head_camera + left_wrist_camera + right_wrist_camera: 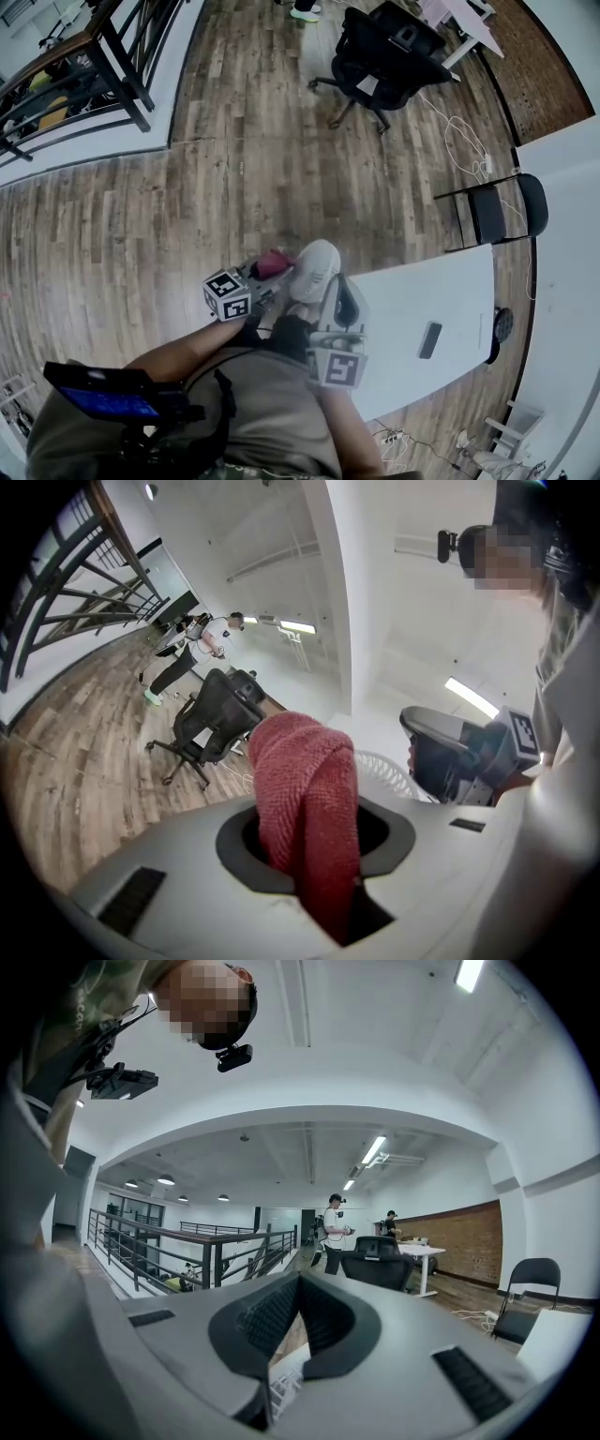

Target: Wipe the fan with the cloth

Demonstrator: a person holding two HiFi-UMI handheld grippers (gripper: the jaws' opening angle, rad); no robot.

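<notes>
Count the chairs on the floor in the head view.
2: a black office chair at the top, and a black folding chair at the right, beyond the white table. Others may be hidden.

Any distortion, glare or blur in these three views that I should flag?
Head view: strong fisheye, floorboards curve, evenly lit and sharp. Left gripper view: dark corners, cloth sharp, white fan hard to separate from the bright wall. Right gripper view: ceiling lamp blown out, otherwise clear.
</notes>
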